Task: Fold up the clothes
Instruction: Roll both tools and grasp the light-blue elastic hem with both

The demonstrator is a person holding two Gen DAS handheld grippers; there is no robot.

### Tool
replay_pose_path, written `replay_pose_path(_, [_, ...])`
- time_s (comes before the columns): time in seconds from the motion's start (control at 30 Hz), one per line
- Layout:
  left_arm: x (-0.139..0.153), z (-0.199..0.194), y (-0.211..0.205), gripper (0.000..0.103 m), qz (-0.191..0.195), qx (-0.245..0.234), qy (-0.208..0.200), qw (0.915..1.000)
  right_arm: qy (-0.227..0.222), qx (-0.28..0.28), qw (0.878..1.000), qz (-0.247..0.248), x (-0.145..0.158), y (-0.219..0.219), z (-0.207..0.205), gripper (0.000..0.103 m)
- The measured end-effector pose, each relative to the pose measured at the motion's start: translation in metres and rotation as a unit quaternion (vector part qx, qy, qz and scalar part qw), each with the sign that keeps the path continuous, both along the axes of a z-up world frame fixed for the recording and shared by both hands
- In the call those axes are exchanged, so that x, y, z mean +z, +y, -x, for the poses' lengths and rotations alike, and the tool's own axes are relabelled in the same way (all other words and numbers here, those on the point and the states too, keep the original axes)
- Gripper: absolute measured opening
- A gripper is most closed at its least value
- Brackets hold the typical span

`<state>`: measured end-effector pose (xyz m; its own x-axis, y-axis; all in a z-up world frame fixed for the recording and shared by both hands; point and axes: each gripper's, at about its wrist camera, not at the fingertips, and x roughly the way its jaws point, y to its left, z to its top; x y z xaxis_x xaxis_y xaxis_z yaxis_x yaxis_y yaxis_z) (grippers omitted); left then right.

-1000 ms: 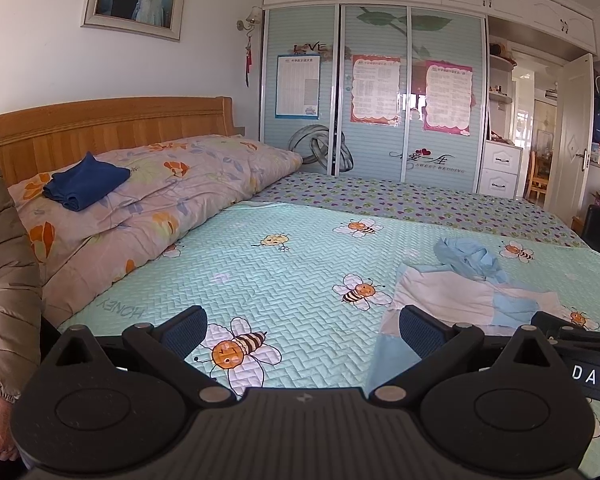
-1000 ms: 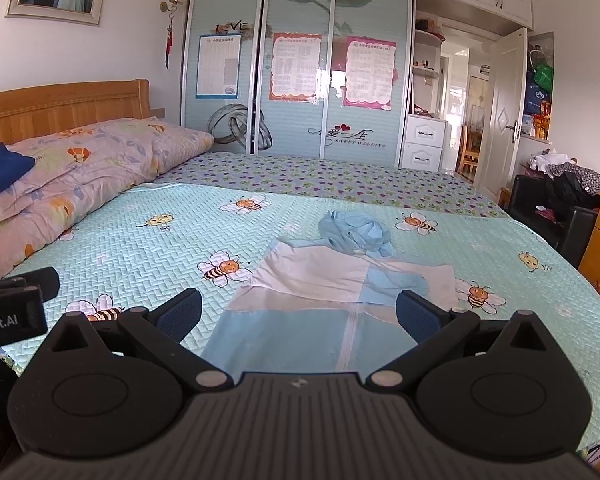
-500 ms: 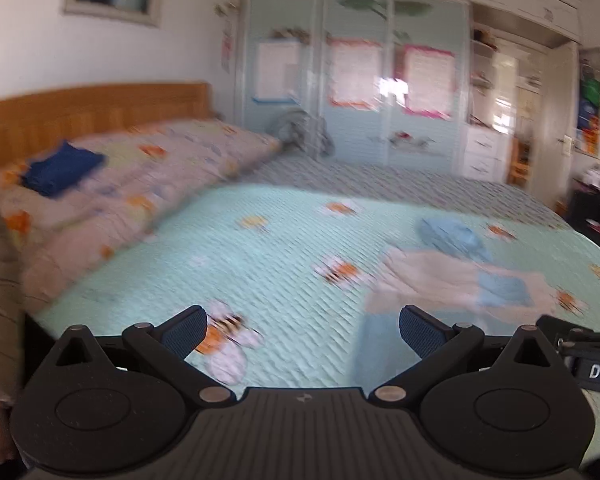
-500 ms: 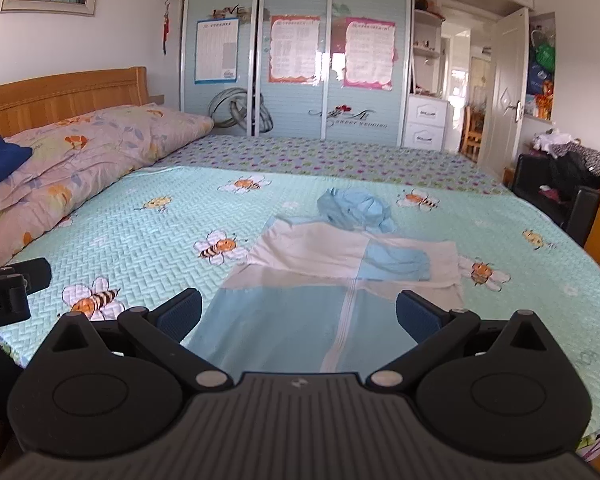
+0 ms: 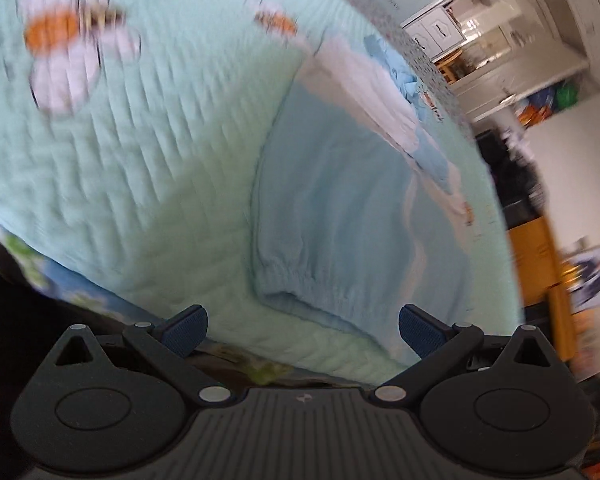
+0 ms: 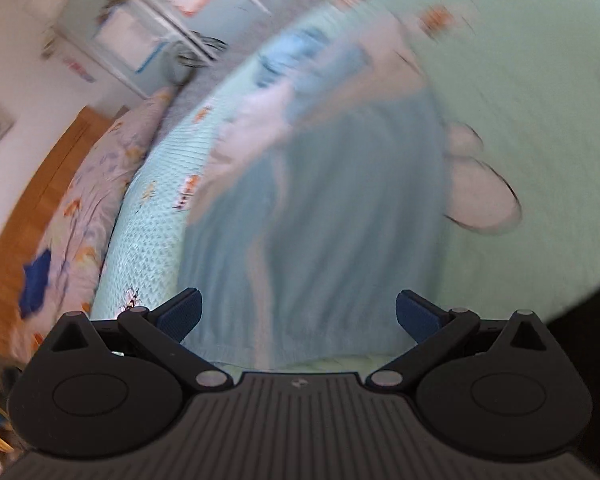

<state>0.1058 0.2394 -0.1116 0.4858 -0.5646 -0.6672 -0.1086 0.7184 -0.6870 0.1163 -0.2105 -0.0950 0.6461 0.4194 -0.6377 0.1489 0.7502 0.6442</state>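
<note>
A light blue and white hooded jacket (image 5: 340, 200) lies flat on the mint bee-print bedspread (image 5: 120, 160), its elastic hem near the bed's front edge. My left gripper (image 5: 302, 334) is open, tilted, just short of the hem's left corner. In the right wrist view the same jacket (image 6: 320, 220) fills the middle, blurred by motion. My right gripper (image 6: 298, 316) is open and rolled the other way, with the hem between its fingers but nothing clamped.
A folded pink floral quilt (image 6: 96, 200) with a dark blue folded garment (image 6: 36, 280) on it lies by the wooden headboard (image 6: 40, 184). An orange wooden cabinet (image 5: 536, 256) stands past the bed's right side. The doorway (image 5: 500, 32) is far off.
Both grippers have dropped toward the jacket's hem and rolled sideways, left one way and right the other. The jacket now looms large in both views. Both stay open.
</note>
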Motion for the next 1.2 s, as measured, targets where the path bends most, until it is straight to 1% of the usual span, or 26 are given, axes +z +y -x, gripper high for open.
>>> replay_pose_path(0.07, [-0.014,-0.009,0.002,0.102,0.032,-0.003,0.019,0.9993,0.023,0.003,1.000,-0.015,-0.017,-0.011,-0.003,0.103])
replay_pose_path(0.13, [-0.023,-0.017,0.001,0.102,0.046,-0.006,0.032,0.9984,0.040,0.008,0.998,-0.037,-0.031,-0.019,-0.003,0.103])
replay_pose_path(0.33, [-0.043,-0.037,-0.011,0.102,0.102,-0.020,0.046,0.9935,0.057,0.016,0.991,-0.117,-0.057,-0.040,0.001,0.103])
replay_pose_path(0.47, [-0.050,-0.046,-0.022,0.102,0.107,-0.027,0.049,0.9927,0.054,0.005,0.983,-0.175,-0.070,-0.049,0.002,0.103])
replay_pose_path(0.6, [-0.052,-0.049,-0.024,0.102,0.116,-0.030,0.050,0.9916,0.047,0.004,0.969,-0.242,-0.080,-0.051,0.000,0.103])
replay_pose_path(0.63, [-0.052,-0.049,-0.024,0.102,0.119,-0.029,0.051,0.9911,0.045,0.005,0.967,-0.252,-0.081,-0.049,-0.001,0.103])
replay_pose_path(0.7, [-0.054,-0.050,-0.023,0.102,0.130,-0.027,0.053,0.9897,0.046,0.007,0.967,-0.249,-0.081,-0.043,-0.004,0.101])
replay_pose_path(0.73, [-0.054,-0.050,-0.022,0.102,0.136,-0.026,0.054,0.9889,0.044,0.010,0.970,-0.240,-0.080,-0.039,-0.005,0.095])
replay_pose_path(0.77, [-0.055,-0.050,-0.021,0.102,0.140,-0.025,0.055,0.9883,0.042,0.015,0.972,-0.231,-0.078,-0.036,-0.006,0.084])
replay_pose_path(0.8, [-0.056,-0.050,-0.020,0.101,0.145,-0.024,0.055,0.9877,0.040,0.019,0.975,-0.218,-0.076,-0.033,-0.006,0.077])
replay_pose_path(0.87, [-0.056,-0.051,-0.018,0.096,0.149,-0.024,0.055,0.9870,0.048,0.027,0.979,-0.195,-0.076,-0.028,-0.009,0.038])
replay_pose_path(0.9, [-0.057,-0.050,-0.018,0.090,0.150,-0.024,0.055,0.9869,0.054,0.029,0.980,-0.190,-0.078,-0.027,-0.009,0.031])
replay_pose_path(0.93, [-0.058,-0.051,-0.017,0.081,0.150,-0.025,0.056,0.9868,0.059,0.028,0.979,-0.192,-0.080,-0.028,-0.009,0.027])
replay_pose_path(0.97, [-0.059,-0.051,-0.016,0.075,0.151,-0.026,0.058,0.9865,0.061,0.025,0.978,-0.198,-0.082,-0.029,-0.008,0.027])
replay_pose_path(1.03, [-0.064,-0.051,-0.014,0.045,0.157,-0.029,0.067,0.9849,0.062,0.020,0.976,-0.209,-0.085,-0.032,-0.005,0.027])
replay_pose_path(1.1, [-0.069,-0.050,-0.014,0.035,0.161,-0.031,0.071,0.9839,0.064,0.014,0.975,-0.214,-0.086,-0.033,-0.003,0.029])
replay_pose_path(1.13, [-0.071,-0.049,-0.014,0.028,0.163,-0.031,0.072,0.9836,0.067,0.010,0.974,-0.218,-0.088,-0.034,-0.001,0.031])
replay_pose_path(1.17, [-0.074,-0.050,-0.015,0.024,0.165,-0.031,0.074,0.9830,0.071,0.006,0.972,-0.224,-0.090,-0.036,0.001,0.034])
replay_pose_path(1.2, [-0.076,-0.050,-0.015,0.019,0.167,-0.030,0.076,0.9825,0.073,0.002,0.970,-0.233,-0.092,-0.038,0.003,0.036])
